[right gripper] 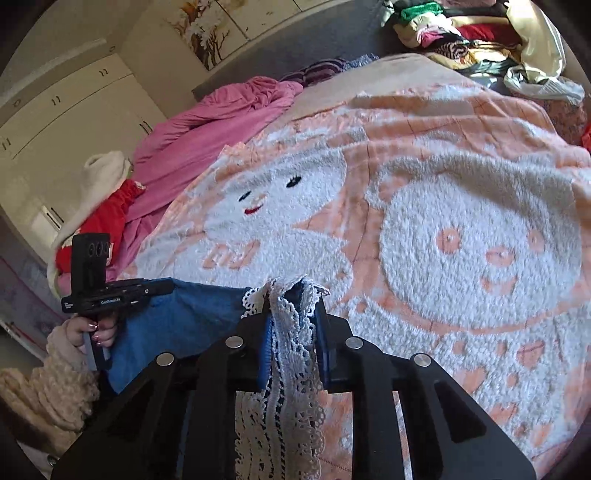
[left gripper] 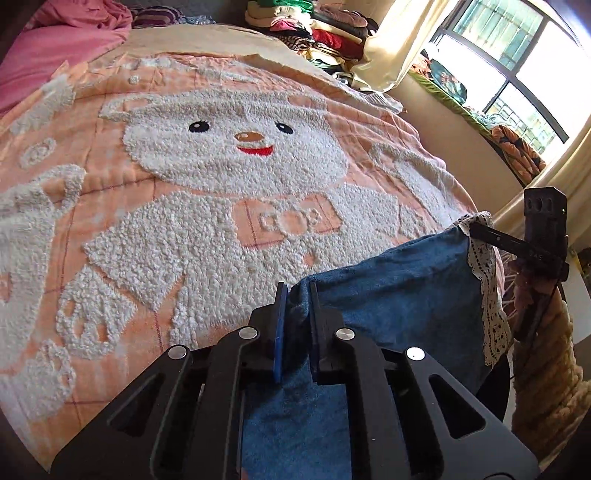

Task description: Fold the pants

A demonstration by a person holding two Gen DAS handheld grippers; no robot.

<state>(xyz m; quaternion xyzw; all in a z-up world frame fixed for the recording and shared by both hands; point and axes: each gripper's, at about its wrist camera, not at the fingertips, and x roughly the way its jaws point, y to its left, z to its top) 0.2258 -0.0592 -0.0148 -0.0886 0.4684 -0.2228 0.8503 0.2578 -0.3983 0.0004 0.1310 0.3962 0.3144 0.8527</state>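
Note:
The blue pants (left gripper: 399, 295) with white lace trim (left gripper: 487, 295) hang stretched between my two grippers above the near edge of the bed. My left gripper (left gripper: 297, 291) is shut on the blue fabric at one corner. My right gripper (right gripper: 293, 295) is shut on the lace-trimmed corner (right gripper: 291, 332) of the pants (right gripper: 177, 325). The right gripper also shows at the right of the left wrist view (left gripper: 480, 230), and the left gripper at the left of the right wrist view (right gripper: 162, 286), held by a hand. The lower part of the pants is hidden below the grippers.
The bed carries an orange and white fluffy bear blanket (left gripper: 221, 184). A pink quilt (right gripper: 207, 125) lies at the bed's head. Piles of clothes (left gripper: 325, 26) stand at the far side near the window (left gripper: 517, 55). A wardrobe (right gripper: 62, 110) stands to the left.

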